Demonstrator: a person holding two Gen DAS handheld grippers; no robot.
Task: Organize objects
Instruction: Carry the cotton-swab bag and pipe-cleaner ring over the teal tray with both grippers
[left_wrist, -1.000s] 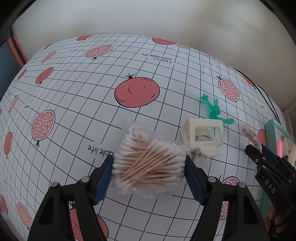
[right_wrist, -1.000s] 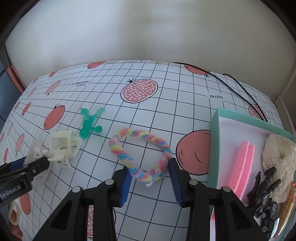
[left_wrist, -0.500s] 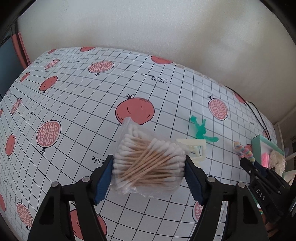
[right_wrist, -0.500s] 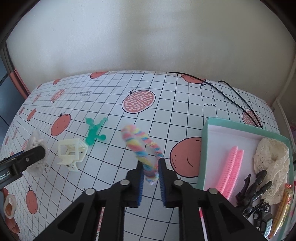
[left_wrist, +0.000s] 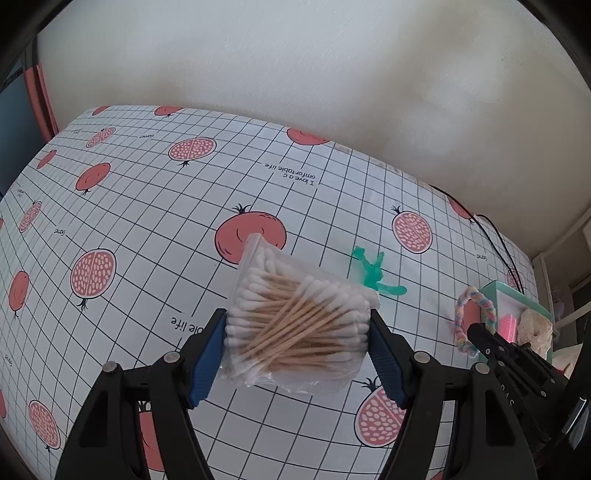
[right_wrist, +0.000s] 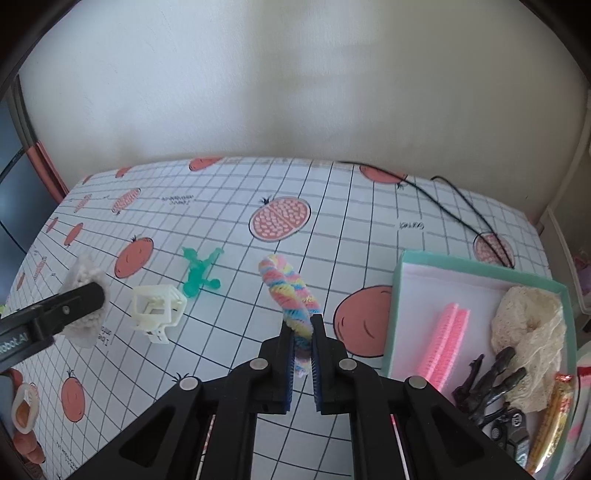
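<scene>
The right gripper (right_wrist: 303, 329), newly pinched on the rainbow scrunchie (right_wrist: 287, 291), is lifting it off the table (right_wrist: 369, 229); the left gripper (left_wrist: 297, 345) is carrying the clamped cotton-swab bag (left_wrist: 295, 325), both seemingly bound for the teal box (right_wrist: 476, 266).

It looked like a home: a pomegranate-print tablecloth (right_wrist: 332, 206) against a plain wall, hair accessories in a teal box (right_wrist: 400, 295) at three o'clock.

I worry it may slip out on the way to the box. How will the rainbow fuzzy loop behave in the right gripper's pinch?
The rainbow fuzzy loop probably grips well: its pile squashes between the right gripper pads. It keeps its arch above the jaws, so it is likely springy and light.
</scene>
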